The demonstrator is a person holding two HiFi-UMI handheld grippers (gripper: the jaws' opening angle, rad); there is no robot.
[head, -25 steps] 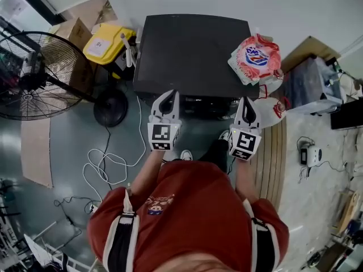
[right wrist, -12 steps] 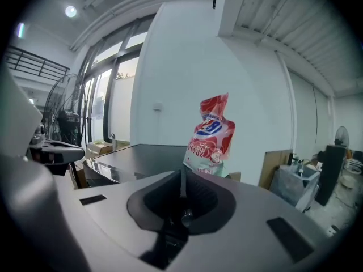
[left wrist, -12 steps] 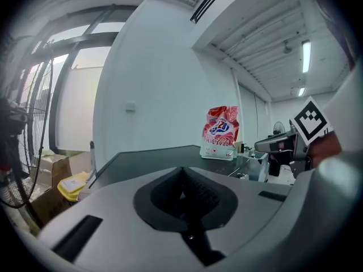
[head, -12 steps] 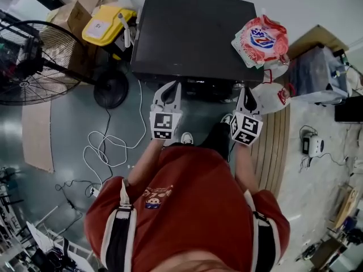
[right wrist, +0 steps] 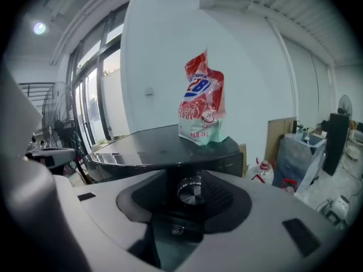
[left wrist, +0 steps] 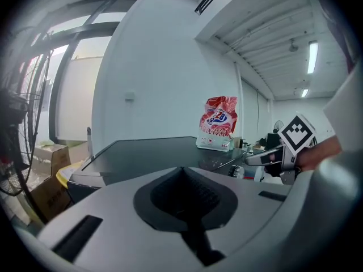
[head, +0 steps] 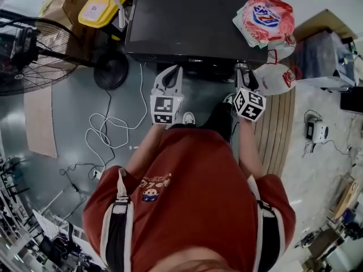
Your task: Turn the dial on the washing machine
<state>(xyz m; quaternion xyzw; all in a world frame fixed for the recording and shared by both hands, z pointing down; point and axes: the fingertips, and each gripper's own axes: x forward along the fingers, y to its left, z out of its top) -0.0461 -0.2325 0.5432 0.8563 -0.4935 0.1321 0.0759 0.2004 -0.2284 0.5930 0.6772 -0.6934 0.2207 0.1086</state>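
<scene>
In the head view the washing machine (head: 193, 16) fills the 12 o'clock part of the frame, its dark flat top seen from above. A red and white detergent bag (head: 265, 18) stands on its corner at 1 o'clock. A standing fan (head: 28, 50) is on the floor at 10 o'clock, with a yellow container (head: 102, 7) at 11 o'clock beside the machine. A white cable (head: 108, 135) lies looped on the floor at 9 o'clock.

The person, in a red shirt, holds both grippers out at the machine's front edge. The left gripper (head: 172, 68) sits just left of 12 o'clock with its jaws together and nothing between them. The right gripper (head: 243, 72) is toward 1 o'clock, at the front panel below the bag.

In the right gripper view the dial (right wrist: 191, 189), a round metal knob, sits at the centre of the frame in the gap between the jaws. These jaws have just been opening and stand apart, their pads clear of the knob
</scene>
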